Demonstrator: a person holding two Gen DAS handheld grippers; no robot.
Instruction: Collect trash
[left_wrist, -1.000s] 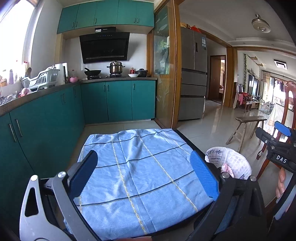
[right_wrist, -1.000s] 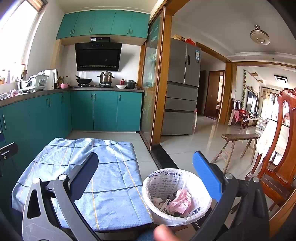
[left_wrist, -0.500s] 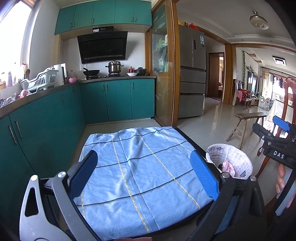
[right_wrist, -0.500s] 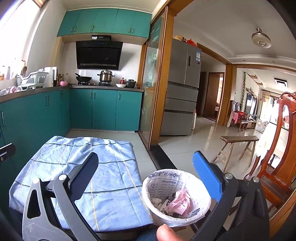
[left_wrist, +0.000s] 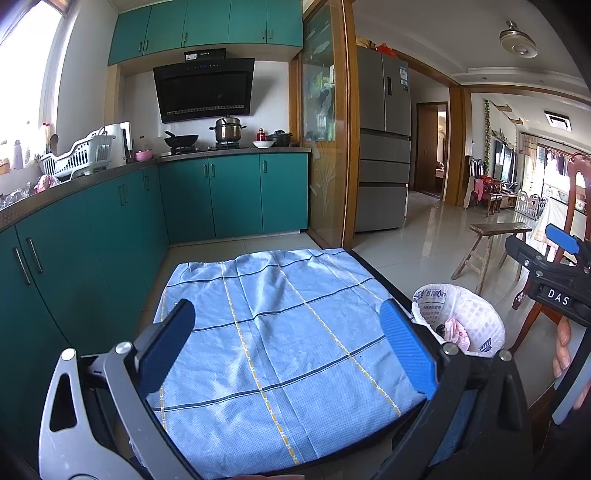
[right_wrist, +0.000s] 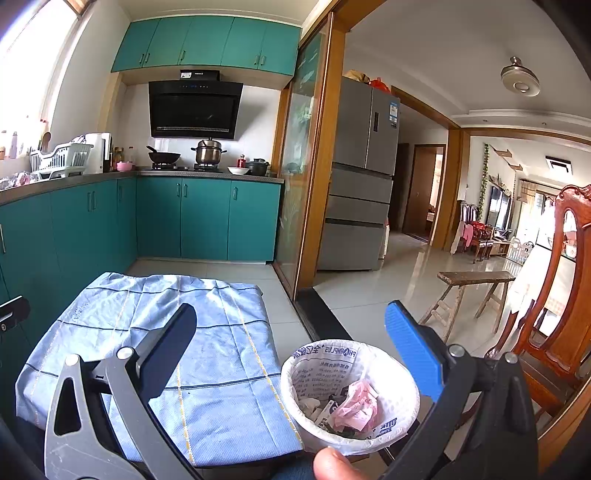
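A small bin (right_wrist: 351, 395) lined with a white printed bag stands on the floor beside the table's right edge; it also shows in the left wrist view (left_wrist: 458, 317). Crumpled pink paper (right_wrist: 356, 404) and other scraps lie inside it. My left gripper (left_wrist: 284, 350) is open and empty above the blue checked cloth (left_wrist: 280, 339). My right gripper (right_wrist: 291, 350) is open and empty, above the cloth's right edge and the bin. The right gripper also shows at the right in the left wrist view (left_wrist: 554, 266).
Teal kitchen cabinets (left_wrist: 92, 236) run along the left and back. A wooden bench (right_wrist: 469, 291) and a wooden chair (right_wrist: 561, 295) stand on the tiled floor to the right. A fridge (right_wrist: 362, 173) stands behind the glass partition.
Both grippers have shifted only slightly; the views sit a little lower and steadier. Both stay open and empty.
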